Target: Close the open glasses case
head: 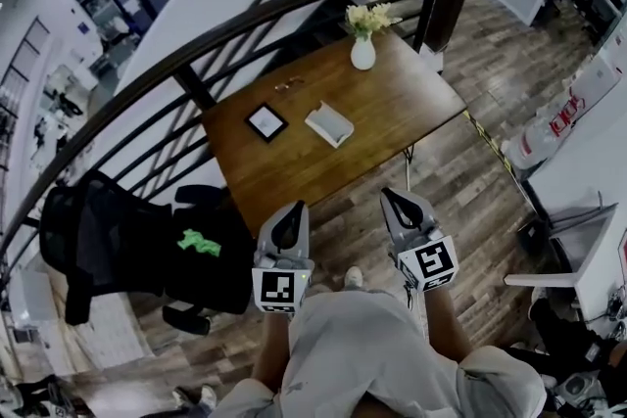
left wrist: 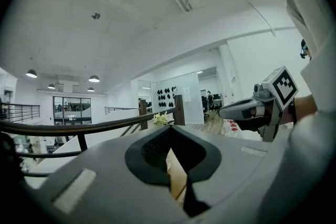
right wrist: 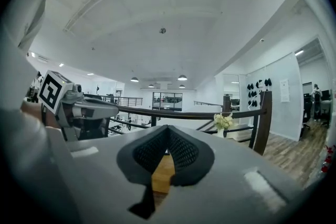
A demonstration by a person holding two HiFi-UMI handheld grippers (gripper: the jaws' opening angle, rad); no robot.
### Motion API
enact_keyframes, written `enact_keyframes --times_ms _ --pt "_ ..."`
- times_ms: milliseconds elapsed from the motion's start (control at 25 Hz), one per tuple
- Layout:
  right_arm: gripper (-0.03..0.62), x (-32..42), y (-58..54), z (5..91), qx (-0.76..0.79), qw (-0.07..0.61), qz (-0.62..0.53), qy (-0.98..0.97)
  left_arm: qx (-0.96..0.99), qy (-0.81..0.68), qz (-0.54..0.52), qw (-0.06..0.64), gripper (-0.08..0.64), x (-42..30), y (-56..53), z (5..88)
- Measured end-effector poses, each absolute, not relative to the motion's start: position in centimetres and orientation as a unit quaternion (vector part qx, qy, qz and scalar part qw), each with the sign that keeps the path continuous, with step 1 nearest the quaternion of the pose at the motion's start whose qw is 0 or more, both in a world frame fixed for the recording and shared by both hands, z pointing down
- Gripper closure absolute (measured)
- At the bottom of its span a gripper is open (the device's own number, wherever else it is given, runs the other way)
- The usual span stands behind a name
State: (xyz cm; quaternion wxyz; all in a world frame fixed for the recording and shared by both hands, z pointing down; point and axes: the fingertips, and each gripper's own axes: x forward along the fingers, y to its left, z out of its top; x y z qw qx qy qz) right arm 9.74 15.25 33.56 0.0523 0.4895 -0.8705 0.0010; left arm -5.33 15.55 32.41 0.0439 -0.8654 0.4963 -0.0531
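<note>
Closest to the head camera are the person's light trousers, and just beyond them both tools are held short of the wooden table, off its near edge. The left gripper and the right gripper sit side by side, well apart from anything on the table. The white glasses case lies about mid-table; it is too small to tell how far its lid stands. A dark square frame lies on the table beside it, and a white vase of pale flowers stands at the table's far edge. A black chair stands off the table's near left corner.

In the left gripper view, the left gripper has its jaw tips pressed together with nothing between them; the table's wood shows through the gap behind the tips. The right gripper appears alongside.

In the right gripper view, the right gripper is likewise closed on nothing, with table wood behind the tips and the left gripper alongside.
</note>
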Motion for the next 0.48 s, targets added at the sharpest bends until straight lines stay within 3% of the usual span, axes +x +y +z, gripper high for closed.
enact_keyframes --times_ms 480 --pt "0.589 10.5 11.5 33.1 0.47 0.044 0.002 -0.881 -0.857 0.509 -0.062 0.04 0.54 -4.3 12.2 32.3"
